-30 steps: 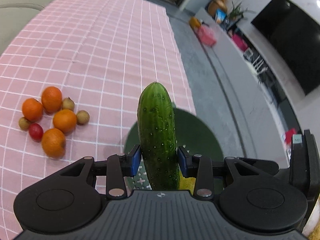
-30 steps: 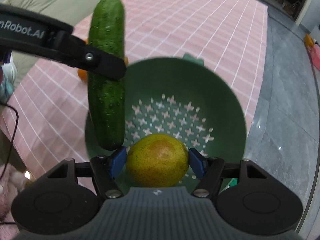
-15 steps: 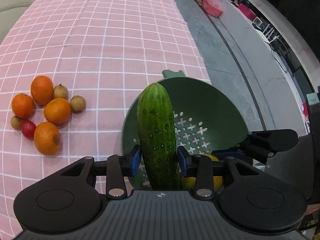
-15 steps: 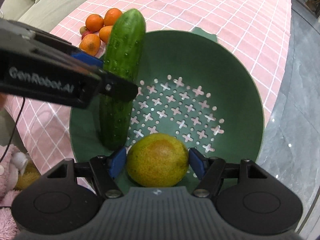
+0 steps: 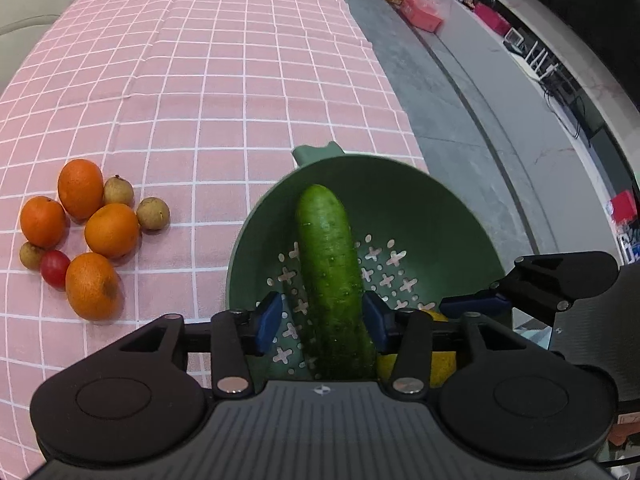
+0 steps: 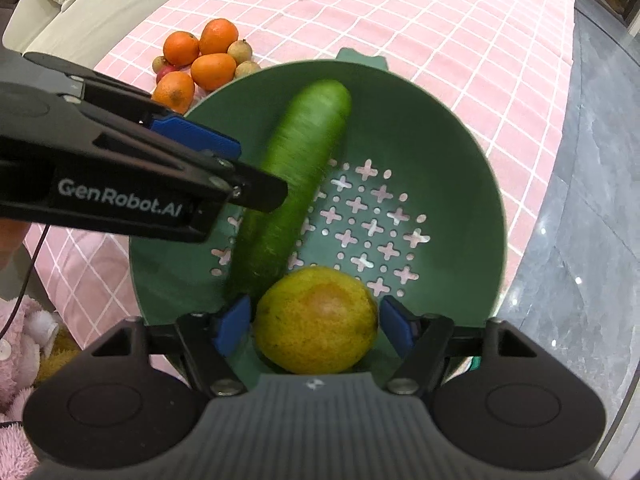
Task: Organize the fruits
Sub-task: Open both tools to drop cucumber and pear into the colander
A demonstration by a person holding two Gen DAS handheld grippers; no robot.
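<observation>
A green colander [image 5: 448, 216] [image 6: 472, 160] stands at the table's right edge. A cucumber [image 5: 330, 264] [image 6: 296, 176] is dropping into it, motion-blurred in the right wrist view. My left gripper [image 5: 322, 318] [image 6: 224, 168] is open above the colander, its blue pads apart from the cucumber. My right gripper [image 6: 316, 326] holds a yellow-green citrus fruit [image 6: 316, 320] over the colander's near rim; the pads sit at its sides with slight gaps. The fruit peeks out in the left wrist view [image 5: 440, 364].
A pile of oranges [image 5: 110, 230] [image 6: 212, 66], small brown fruits [image 5: 153, 213] and a red one [image 5: 54, 266] lies on the pink checked tablecloth [image 5: 220, 80] left of the colander. Grey floor [image 5: 460, 120] lies right of the table edge. A sofa [image 6: 80, 0] stands beyond.
My left gripper has opened and let go of the cucumber, which has tipped down into the colander. Both grippers have come lower over the colander. The right pads have eased slightly off the citrus.
</observation>
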